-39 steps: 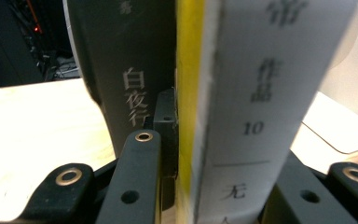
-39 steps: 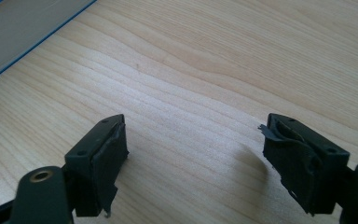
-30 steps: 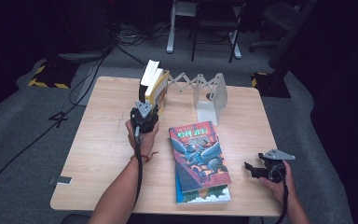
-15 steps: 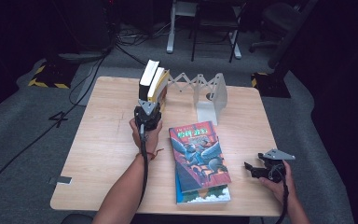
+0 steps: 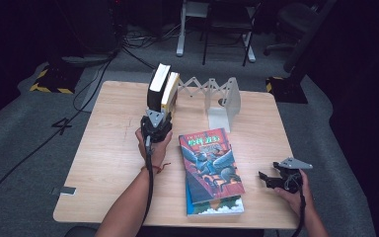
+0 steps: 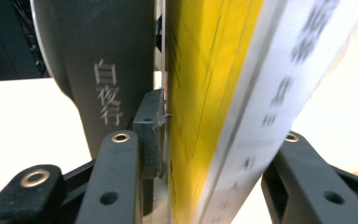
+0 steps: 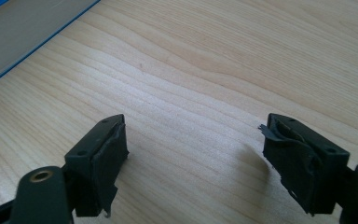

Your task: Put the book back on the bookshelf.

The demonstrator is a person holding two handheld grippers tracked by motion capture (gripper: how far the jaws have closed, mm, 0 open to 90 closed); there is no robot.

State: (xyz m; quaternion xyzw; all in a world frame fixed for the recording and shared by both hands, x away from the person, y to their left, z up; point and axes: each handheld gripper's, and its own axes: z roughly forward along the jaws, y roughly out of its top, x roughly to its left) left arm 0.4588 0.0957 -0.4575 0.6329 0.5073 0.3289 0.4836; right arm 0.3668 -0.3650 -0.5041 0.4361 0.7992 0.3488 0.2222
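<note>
At the upright books, the left gripper's [image 5: 156,117] fingers, just opening, straddle the yellow book [image 6: 205,93] unclenched.

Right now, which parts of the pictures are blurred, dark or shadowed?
High view: the room behind the table is nearly black. Left gripper view: the yellow book is smeared, its spine lettering unreadable; the dark book is sharper. Right gripper view: sharp, soft shadows beside the right tongs.
</note>
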